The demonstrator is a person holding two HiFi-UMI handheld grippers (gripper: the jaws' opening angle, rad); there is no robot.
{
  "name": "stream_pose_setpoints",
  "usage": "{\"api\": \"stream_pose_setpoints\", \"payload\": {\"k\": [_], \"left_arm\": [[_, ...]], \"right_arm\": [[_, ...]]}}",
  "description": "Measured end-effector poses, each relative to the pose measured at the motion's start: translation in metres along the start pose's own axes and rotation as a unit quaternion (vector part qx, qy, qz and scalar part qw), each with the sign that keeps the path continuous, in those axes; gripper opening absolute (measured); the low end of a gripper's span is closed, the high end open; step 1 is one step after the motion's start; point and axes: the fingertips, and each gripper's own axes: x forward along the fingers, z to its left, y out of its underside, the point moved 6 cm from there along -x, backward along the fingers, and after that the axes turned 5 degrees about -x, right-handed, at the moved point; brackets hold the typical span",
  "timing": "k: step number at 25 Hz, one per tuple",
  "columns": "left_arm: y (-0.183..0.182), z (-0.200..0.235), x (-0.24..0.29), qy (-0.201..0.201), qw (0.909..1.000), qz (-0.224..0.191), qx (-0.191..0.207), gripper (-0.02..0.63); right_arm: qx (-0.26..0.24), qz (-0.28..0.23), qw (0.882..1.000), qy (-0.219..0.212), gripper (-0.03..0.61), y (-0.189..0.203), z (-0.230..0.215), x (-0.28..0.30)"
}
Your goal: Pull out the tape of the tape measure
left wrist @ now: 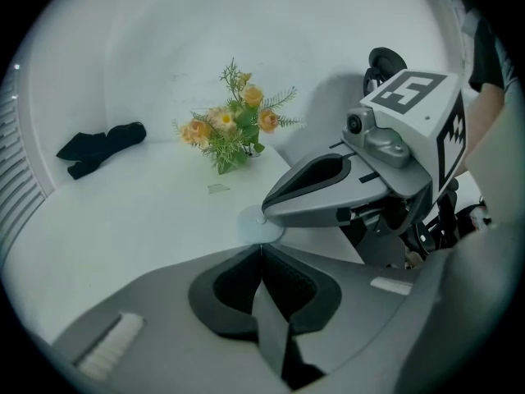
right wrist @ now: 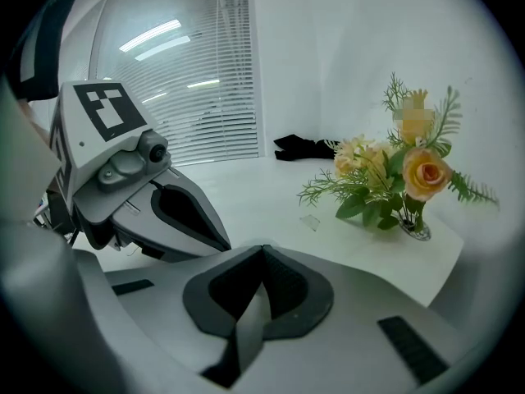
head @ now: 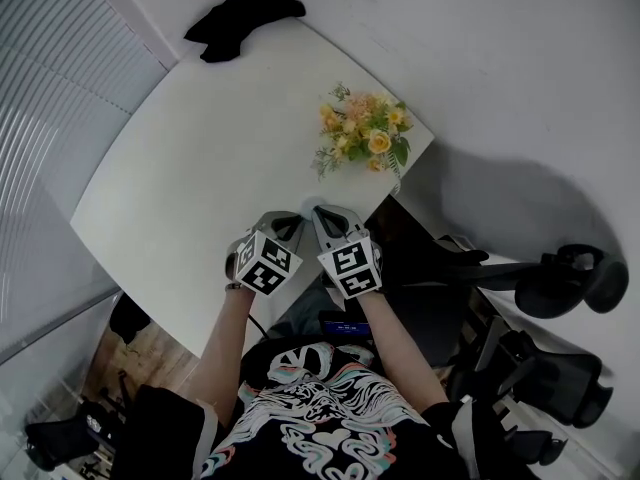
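The tape measure (left wrist: 256, 226) is a small pale round case lying flat on the white table (head: 200, 168), near its front right edge. Both grippers meet at it tip to tip. My left gripper (left wrist: 261, 246) is shut, its tips at the case's near rim, with a thin pale sliver of tape end at the seam. My right gripper (left wrist: 264, 215) comes in from the right, shut, its tips on the case's far side. In the head view the case (head: 308, 205) barely shows between the left gripper (head: 299, 216) and the right gripper (head: 319, 212). In the right gripper view the right gripper's (right wrist: 262, 247) own closed jaws hide it.
A small vase of yellow and orange flowers (head: 365, 138) stands near the table's right corner. A black cloth (head: 240, 18) lies at the far corner. A small clear scrap (left wrist: 217, 189) lies before the flowers. Black office chairs (head: 560, 278) stand right of the table; window blinds (head: 50, 88) run along the left.
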Motion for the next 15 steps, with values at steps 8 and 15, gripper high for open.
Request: {"api": "stream_pose_setpoints", "payload": {"k": [8,15], "left_arm": [[0.008,0.002,-0.013,0.0,1.0,0.0,-0.008,0.006],[0.022,0.002,-0.027,-0.007,0.9997,-0.001,-0.023,0.006]], "right_arm": [[0.011,0.011,1.0,0.005,0.003,-0.002,-0.001,0.001],[0.013,0.014,1.0,0.016,0.003,-0.001,0.0,0.001]]}}
